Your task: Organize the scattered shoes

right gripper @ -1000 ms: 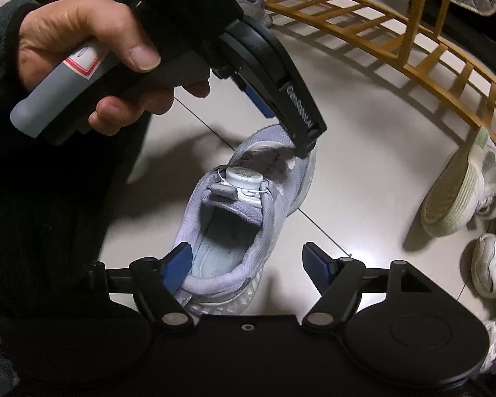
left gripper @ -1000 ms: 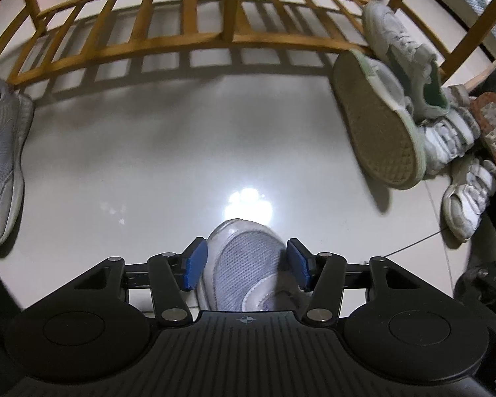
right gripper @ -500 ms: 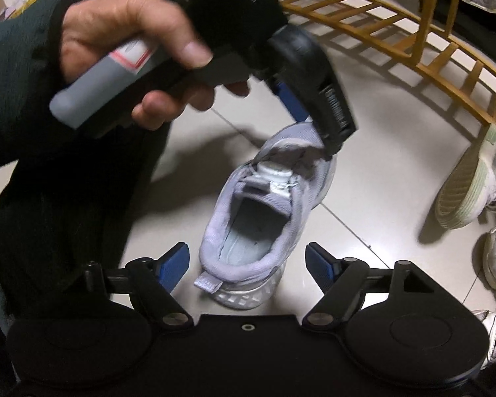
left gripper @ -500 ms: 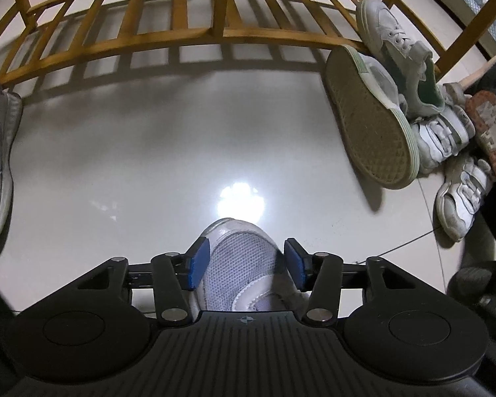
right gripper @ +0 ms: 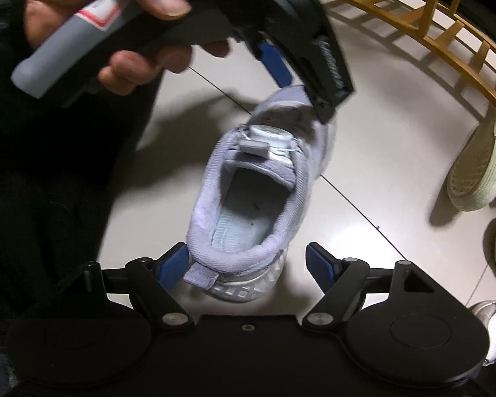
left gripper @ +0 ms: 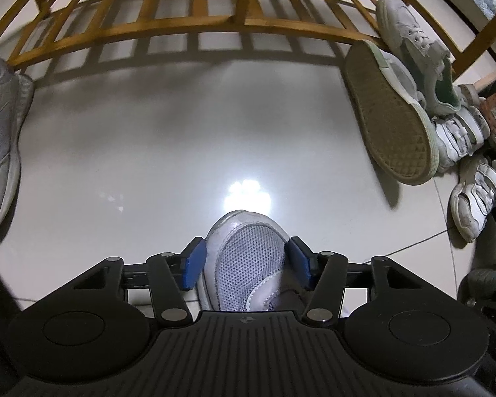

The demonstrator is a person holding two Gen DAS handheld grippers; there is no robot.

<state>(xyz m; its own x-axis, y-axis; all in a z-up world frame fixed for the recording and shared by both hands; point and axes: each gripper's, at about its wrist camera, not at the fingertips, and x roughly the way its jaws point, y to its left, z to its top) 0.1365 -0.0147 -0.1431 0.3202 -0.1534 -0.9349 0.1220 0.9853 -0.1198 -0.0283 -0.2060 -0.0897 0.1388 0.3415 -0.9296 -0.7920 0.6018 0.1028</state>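
Lilac mesh sneaker (left gripper: 244, 258) clenched at its toe by left gripper (left gripper: 246, 261) — right gripper (right gripper: 248, 263) released, spread around heel.

Each black claw (left gripper: 244, 261) carries blue pads (right gripper: 319, 259) and silver screws; a dark sleeve (right gripper: 49, 182) covers the person's arm.

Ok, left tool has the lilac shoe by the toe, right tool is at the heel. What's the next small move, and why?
Probably close the right tool on the heel of the lilac shoe. Its jaws, which have just been opening, stand open with one pad beside the heel and the other clear of it. The left tool pinches only the toe, so a heel grip should steady it.
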